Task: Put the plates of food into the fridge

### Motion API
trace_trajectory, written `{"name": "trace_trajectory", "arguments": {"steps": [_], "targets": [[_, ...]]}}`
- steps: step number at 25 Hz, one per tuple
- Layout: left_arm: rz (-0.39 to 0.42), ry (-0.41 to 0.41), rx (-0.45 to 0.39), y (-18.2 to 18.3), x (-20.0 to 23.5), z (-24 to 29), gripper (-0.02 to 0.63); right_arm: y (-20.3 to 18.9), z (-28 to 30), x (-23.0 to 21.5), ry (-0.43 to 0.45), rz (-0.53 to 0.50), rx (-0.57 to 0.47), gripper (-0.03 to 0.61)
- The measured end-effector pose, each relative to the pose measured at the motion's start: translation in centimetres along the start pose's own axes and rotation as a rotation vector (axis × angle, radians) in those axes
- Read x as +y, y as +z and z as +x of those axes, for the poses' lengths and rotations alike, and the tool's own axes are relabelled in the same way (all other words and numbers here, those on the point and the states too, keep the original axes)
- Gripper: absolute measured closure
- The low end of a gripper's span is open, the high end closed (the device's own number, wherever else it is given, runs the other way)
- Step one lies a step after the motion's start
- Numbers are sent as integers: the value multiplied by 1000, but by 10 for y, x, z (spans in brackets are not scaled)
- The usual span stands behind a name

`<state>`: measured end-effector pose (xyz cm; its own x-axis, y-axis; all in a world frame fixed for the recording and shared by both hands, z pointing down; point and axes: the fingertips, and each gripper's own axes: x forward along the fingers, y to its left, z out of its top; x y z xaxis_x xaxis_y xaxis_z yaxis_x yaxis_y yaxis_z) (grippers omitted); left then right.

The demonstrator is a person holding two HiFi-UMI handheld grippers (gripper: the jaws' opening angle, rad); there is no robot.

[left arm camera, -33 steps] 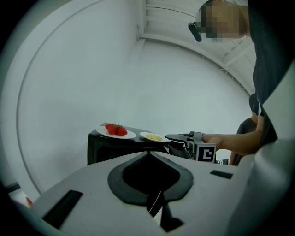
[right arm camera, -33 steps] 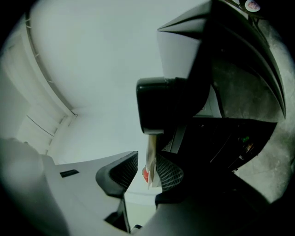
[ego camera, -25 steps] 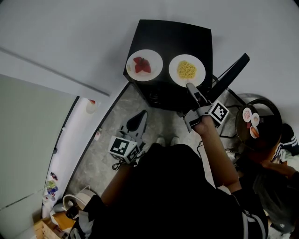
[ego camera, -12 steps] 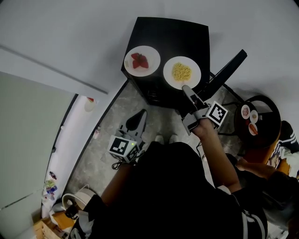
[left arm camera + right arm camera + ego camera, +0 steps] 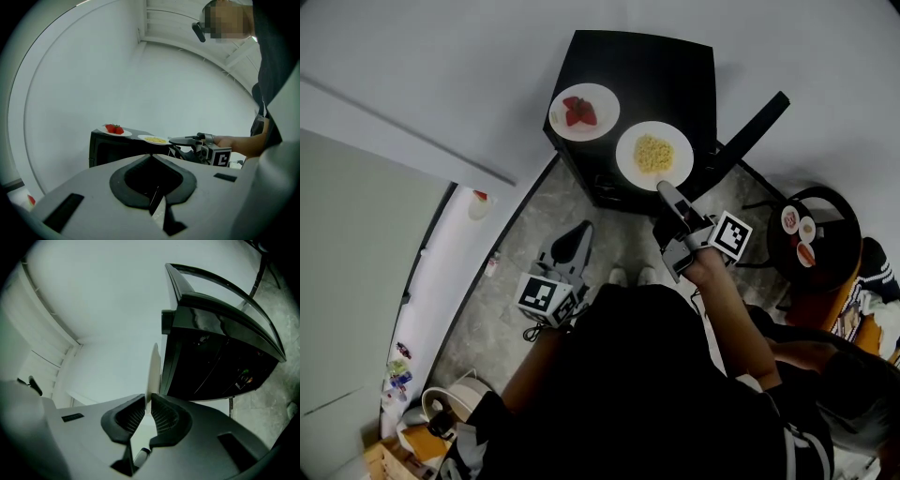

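**Q:** so where's the food at, and what are your grippers doing?

**A:** Both plates are up on top of the black fridge [image 5: 675,75], dead ahead at 12 o'clock. The strawberry plate [image 5: 584,112] sits toward 11 o'clock, fully on the top. The plate of yellow food [image 5: 653,156] is just beside it, toward 1 o'clock, and hangs out past the fridge's near edge. My right gripper [image 5: 665,189] has its fingers pinched on that plate's near rim, at the plate's 6 o'clock.

**Q:** is it lifted or sitting on the top?

**A:** honestly can't tell. My left gripper [image 5: 583,232] is down low, at 7 o'clock from the plates, over the speckled floor [image 5: 516,272], fingers pressed together on nothing. There's also a round side table [image 5: 839,244] with small dishes off at 3 o'clock.
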<state>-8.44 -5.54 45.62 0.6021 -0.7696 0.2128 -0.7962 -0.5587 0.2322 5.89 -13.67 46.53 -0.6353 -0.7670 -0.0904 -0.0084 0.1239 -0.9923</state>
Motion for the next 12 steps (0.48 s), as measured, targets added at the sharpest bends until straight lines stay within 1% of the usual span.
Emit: {"name": "trace_trajectory", "arguments": {"steps": [2, 5, 12], "targets": [[-9, -2, 7, -1, -4, -5, 590, -7, -6, 3, 4, 5, 6, 526], [2, -7, 2, -4, -6, -11, 591, -17, -14, 5, 11, 10, 17, 526], [2, -8, 4, -12, -10, -23, 591, -38, -36, 1, 14, 32, 33, 526]]}}
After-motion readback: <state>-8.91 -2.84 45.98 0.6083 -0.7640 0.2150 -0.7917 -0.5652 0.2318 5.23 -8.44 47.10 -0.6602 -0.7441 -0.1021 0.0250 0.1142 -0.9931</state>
